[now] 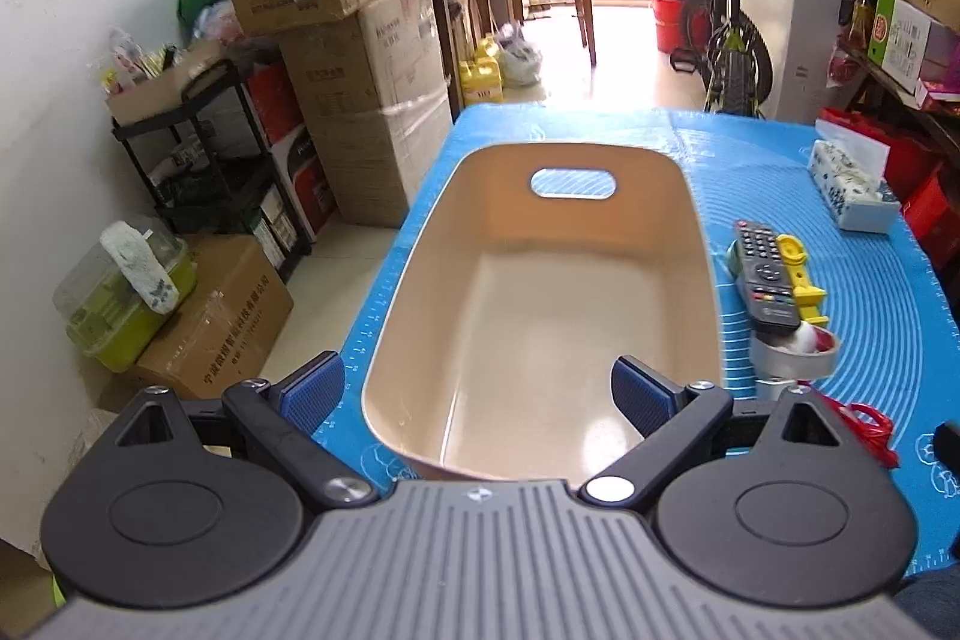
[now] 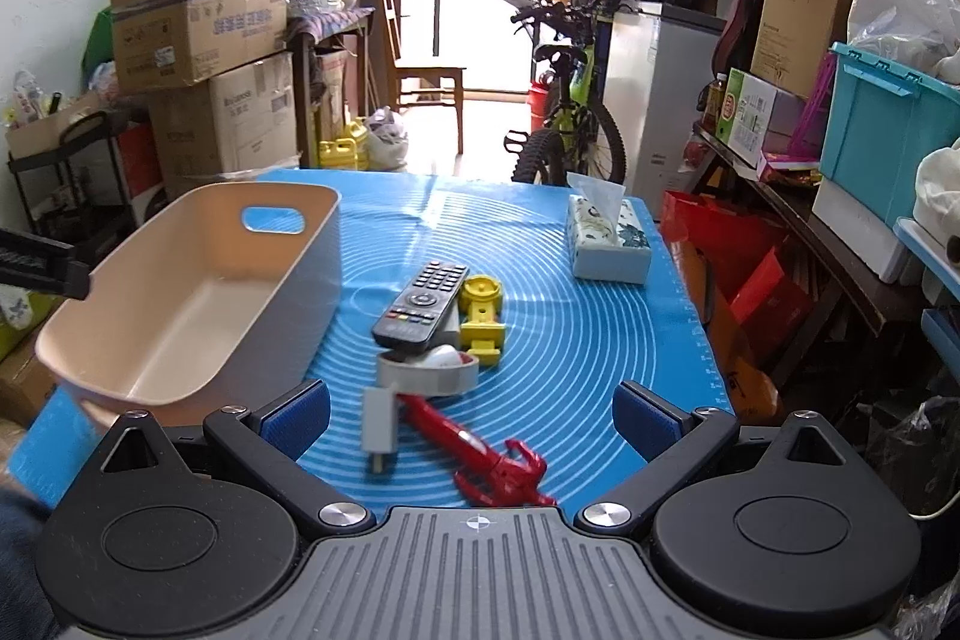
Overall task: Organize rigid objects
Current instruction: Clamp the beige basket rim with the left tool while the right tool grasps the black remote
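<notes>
An empty beige bin with a handle slot stands on the blue mat. My left gripper hangs open over the bin's near end, holding nothing. To the bin's right lie a black remote, a yellow plastic tool, a grey tape roll with a white and red piece inside, a grey block and a red toy claw. My right gripper is open just above the near end of the red claw.
A tissue box stands at the mat's far right. Stacked cardboard boxes and a black rack line the left wall. A bicycle and a chair stand beyond the table. Shelves with a teal crate are at right.
</notes>
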Available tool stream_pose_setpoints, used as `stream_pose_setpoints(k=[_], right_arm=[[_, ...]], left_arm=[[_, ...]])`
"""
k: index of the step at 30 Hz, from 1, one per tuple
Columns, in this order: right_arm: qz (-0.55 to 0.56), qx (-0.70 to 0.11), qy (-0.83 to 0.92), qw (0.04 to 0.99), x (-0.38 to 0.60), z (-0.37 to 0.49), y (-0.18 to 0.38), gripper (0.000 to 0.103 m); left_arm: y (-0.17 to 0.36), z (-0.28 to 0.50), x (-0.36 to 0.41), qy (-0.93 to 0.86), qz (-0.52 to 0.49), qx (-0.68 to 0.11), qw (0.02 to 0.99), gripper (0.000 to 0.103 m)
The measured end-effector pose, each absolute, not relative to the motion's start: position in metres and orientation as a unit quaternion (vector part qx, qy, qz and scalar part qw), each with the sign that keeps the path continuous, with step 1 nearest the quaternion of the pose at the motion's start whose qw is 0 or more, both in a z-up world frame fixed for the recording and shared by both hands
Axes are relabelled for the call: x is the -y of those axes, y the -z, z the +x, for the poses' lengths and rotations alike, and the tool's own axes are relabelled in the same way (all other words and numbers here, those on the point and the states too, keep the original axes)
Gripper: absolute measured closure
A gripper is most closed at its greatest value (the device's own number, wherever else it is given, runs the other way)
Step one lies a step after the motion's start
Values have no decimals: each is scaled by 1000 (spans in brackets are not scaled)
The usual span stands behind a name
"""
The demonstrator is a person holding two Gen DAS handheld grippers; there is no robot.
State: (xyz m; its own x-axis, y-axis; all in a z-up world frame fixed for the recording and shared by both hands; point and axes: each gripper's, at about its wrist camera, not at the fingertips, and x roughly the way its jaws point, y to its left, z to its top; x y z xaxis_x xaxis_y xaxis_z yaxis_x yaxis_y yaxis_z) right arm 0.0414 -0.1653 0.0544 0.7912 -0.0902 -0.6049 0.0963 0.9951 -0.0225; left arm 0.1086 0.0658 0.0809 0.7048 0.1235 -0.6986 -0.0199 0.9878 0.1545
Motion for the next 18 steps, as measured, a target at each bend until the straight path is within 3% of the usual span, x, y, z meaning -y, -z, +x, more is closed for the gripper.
stream_pose_setpoints(k=[8,14,18], right_arm=[[-3,-358,69,931,170,96,-22,5],[-5,-392,68,917,175,129,8,7],[-3,-412,60,909,172,147,22,8]], left_arm=[[-64,166,-94,-36,90,-405,909,8],[-46,199,-118,-35,53,-431,900,9],[-26,210,-131,-46,53,-455,888,16]])
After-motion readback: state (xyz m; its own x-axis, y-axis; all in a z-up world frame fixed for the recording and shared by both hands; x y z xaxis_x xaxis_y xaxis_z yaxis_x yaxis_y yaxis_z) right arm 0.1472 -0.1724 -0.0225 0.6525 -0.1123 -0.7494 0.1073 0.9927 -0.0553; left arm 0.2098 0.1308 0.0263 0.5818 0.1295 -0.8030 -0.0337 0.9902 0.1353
